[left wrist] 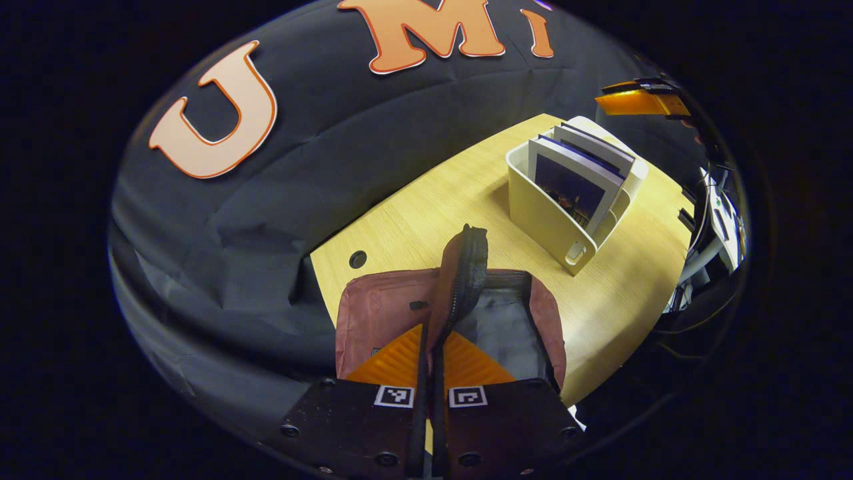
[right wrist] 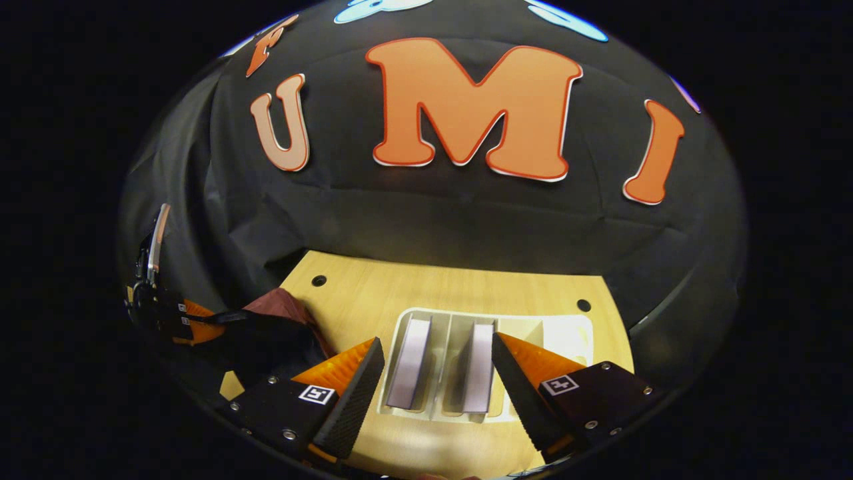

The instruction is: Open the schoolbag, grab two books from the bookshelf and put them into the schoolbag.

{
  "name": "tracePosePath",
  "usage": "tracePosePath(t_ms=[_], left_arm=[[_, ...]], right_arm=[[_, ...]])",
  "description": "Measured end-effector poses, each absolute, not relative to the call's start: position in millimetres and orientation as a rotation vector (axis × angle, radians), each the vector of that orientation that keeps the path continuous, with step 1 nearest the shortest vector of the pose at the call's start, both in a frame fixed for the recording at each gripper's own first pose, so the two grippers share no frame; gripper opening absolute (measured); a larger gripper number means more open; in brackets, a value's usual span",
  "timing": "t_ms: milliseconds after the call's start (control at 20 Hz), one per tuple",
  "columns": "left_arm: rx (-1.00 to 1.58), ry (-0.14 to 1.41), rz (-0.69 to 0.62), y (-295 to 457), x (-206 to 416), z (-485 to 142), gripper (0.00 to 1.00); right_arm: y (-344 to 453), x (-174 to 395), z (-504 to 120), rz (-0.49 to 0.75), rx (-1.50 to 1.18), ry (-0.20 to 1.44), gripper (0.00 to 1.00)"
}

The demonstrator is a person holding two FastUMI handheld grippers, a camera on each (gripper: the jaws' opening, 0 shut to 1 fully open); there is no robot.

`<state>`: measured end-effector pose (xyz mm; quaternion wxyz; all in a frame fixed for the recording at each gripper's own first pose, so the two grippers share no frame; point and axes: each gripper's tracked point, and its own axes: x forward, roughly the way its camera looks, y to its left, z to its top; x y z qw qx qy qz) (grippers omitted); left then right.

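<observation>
The maroon schoolbag [left wrist: 380, 313] lies on the wooden table [left wrist: 426, 207], its mouth agape and dark lining showing. My left gripper [left wrist: 434, 333] is shut on the bag's zippered flap [left wrist: 466, 267], holding it raised. A cream book rack [left wrist: 543, 220] stands to the right with books [left wrist: 576, 177] upright in it; the right gripper [left wrist: 640, 100] hovers above it. In the right gripper view, my right gripper [right wrist: 436, 341] is open over the rack [right wrist: 566, 327], straddling two standing books [right wrist: 408, 363] [right wrist: 478, 367] without touching them. The left gripper [right wrist: 183, 317] and bag [right wrist: 280, 310] sit at the left.
The table has round cable holes [left wrist: 358, 259] [right wrist: 584, 305] near its back edge, which meets the black cloth wall. White equipment and cables [left wrist: 723, 220] lie past the table's right end. Bare tabletop [right wrist: 440, 283] stretches between bag and rack.
</observation>
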<state>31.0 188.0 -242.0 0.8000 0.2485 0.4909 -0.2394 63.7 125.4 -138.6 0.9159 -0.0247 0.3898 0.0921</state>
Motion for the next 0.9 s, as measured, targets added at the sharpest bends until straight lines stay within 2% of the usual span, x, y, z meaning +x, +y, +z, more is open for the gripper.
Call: tracePosePath(t_ms=[650, 900], left_arm=[[0.506, 1.057, -0.521, 190, 33, -249, 0.05], [0.495, 1.067, -0.521, 187, 30, -253, 0.05]], right_arm=[[140, 81, -247, 0.139, -0.097, 1.166, 0.97], [140, 80, -276, 0.102, -0.08, 1.27, 0.86]])
